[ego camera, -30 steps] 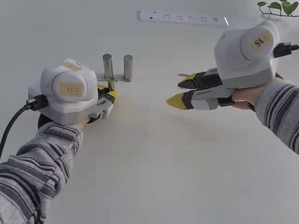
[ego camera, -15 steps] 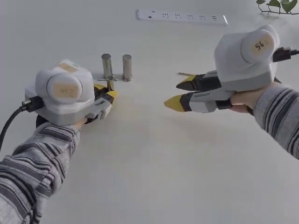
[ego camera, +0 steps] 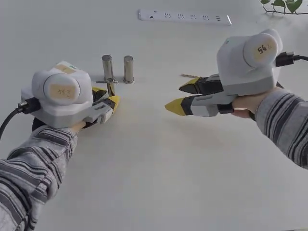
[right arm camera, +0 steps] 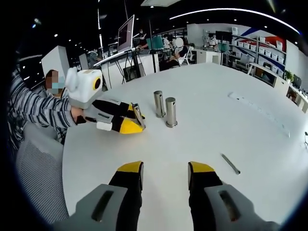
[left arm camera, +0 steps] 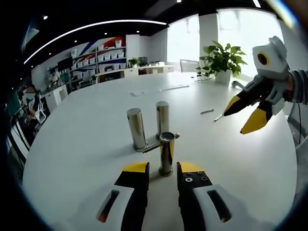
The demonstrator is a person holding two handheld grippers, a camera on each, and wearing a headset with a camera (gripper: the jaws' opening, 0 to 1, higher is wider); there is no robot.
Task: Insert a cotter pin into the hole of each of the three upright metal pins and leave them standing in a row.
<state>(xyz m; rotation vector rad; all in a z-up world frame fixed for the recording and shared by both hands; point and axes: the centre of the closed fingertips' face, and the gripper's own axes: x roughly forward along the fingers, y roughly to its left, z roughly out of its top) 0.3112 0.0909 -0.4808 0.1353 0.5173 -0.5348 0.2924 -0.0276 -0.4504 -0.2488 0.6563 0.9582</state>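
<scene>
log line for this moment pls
left tongs flank metal pin with cotter pin through it, grip unclear | right tongs open, empty | two rear metal pins upright | loose cotter pin on table

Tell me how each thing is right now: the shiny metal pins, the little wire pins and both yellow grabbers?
Nearest silver metal pin: upright, thin metal cotter pin through its top.
Two farther silver metal pins: upright, no cotter pin showing in them.
Loose cotter pin: lying flat on the white table.
Left yellow-tipped gripper: open, jaws either side of the nearest pin.
Right yellow-tipped gripper: open, empty.
</scene>
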